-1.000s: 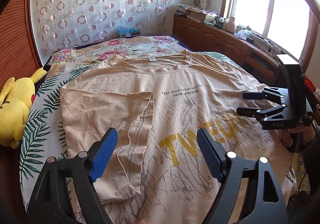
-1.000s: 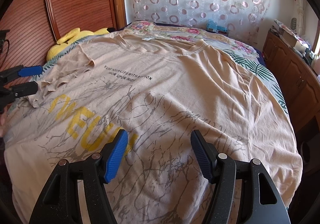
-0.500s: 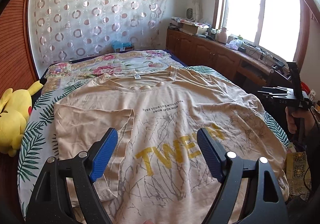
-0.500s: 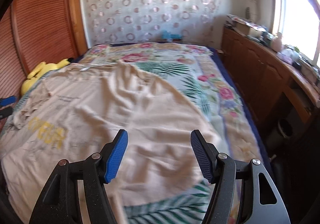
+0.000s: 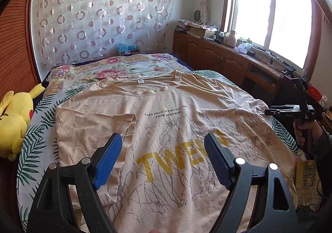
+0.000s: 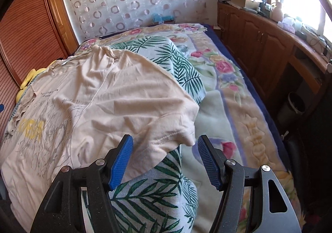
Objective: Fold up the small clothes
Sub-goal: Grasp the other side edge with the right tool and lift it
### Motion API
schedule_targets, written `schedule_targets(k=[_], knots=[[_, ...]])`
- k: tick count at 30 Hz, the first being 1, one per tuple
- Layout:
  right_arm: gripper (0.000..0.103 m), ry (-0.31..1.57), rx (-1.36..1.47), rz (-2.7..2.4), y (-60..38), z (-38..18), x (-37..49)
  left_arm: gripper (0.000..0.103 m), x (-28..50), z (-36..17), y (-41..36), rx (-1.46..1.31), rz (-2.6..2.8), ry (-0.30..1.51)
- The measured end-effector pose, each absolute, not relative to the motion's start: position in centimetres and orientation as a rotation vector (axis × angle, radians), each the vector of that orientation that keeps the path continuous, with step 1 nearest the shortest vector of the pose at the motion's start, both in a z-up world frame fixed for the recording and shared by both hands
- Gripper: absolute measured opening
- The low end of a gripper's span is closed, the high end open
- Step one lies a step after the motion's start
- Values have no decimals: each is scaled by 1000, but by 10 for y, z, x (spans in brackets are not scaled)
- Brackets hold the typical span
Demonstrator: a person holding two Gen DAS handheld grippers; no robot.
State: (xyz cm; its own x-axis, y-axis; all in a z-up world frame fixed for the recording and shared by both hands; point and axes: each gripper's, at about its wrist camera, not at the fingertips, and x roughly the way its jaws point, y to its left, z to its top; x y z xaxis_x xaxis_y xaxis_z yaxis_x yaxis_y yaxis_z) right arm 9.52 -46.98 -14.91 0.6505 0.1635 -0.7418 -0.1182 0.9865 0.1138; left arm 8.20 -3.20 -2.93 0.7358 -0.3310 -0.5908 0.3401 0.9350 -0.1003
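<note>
A beige T-shirt with yellow letters and small black text lies face up on the bed. Its left sleeve is folded in over the chest. My left gripper hovers open above the shirt's lower front, with nothing between its blue pads. My right gripper is at the shirt's right sleeve, which drapes over the bed's side. Its jaws are closing with the sleeve's hem edge between the tips, and the pads do not press on it. In the left wrist view a hand holds the right gripper at the right edge.
A yellow plush toy sits at the bed's left side. A palm-leaf sheet and a floral blanket cover the bed. Wooden cabinets run along the right under the window, with a dark bin on the floor.
The right gripper swung from over the shirt's printed front to the right sleeve at the bed's side, and its jaws narrowed a little. The left gripper drew back slightly, still open.
</note>
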Motion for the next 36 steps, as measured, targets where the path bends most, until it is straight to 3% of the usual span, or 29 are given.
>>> schedule_targets(k=[8, 9, 25, 36], knots=[[16, 830, 1, 140, -464, -148, 98, 82, 83, -36, -27, 13, -340, 654], [3, 825, -14, 135, -464, -146, 98, 82, 83, -37, -27, 13, -334, 653], [2, 558, -127, 330, -376, -49, 74, 82, 78, -36, -11, -10, -292, 627], [4, 578, -226, 521, -282, -62, 87, 82, 77, -35, 1, -31, -269, 625]])
